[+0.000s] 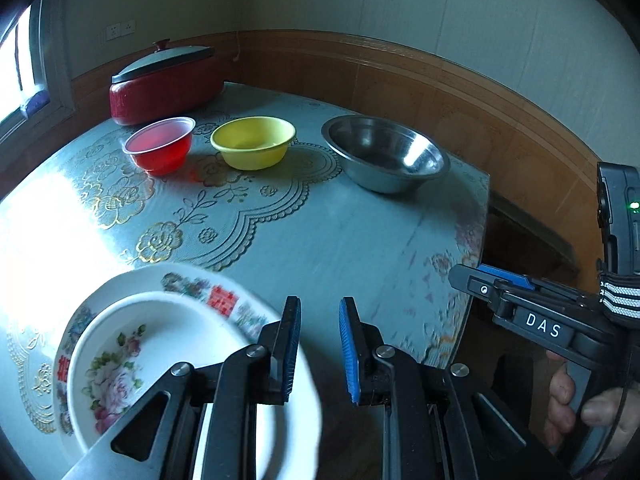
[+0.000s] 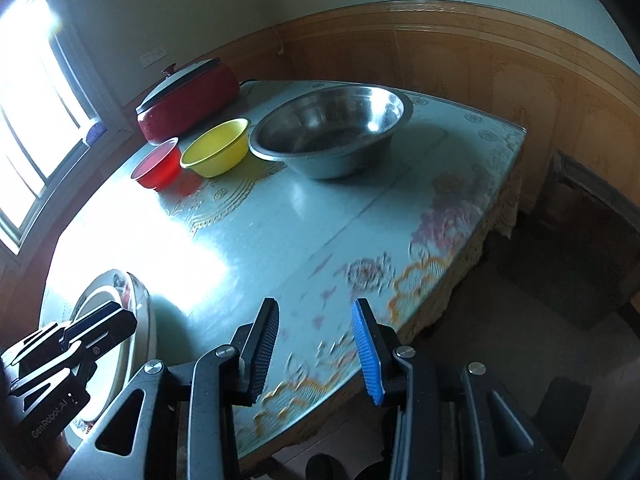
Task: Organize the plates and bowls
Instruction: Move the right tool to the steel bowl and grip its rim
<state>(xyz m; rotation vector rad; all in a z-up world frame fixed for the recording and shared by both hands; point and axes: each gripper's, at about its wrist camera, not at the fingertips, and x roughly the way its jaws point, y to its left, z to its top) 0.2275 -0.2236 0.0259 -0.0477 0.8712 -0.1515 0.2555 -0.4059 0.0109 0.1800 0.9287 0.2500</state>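
- Two white plates sit stacked at the near left of the desk (image 1: 320,232): a small floral plate (image 1: 132,364) rests inside a larger plate (image 1: 224,300) with red characters on its rim, both face up.
- Left hand-held gripper (image 1: 320,344): fingers slightly apart, gripping nothing, the stack's edge under its left finger.
- Three empty bowls line the far side: red plastic bowl (image 1: 160,148), yellow bowl (image 1: 252,142), steel bowl (image 1: 384,152), mouths up.
- A lidded red pot (image 1: 164,88) stands behind them.
- Right hand-held gripper (image 2: 316,348): spread over bare desk, empty.

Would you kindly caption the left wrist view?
Left gripper beside stacked floral plates; three bowls await across table.
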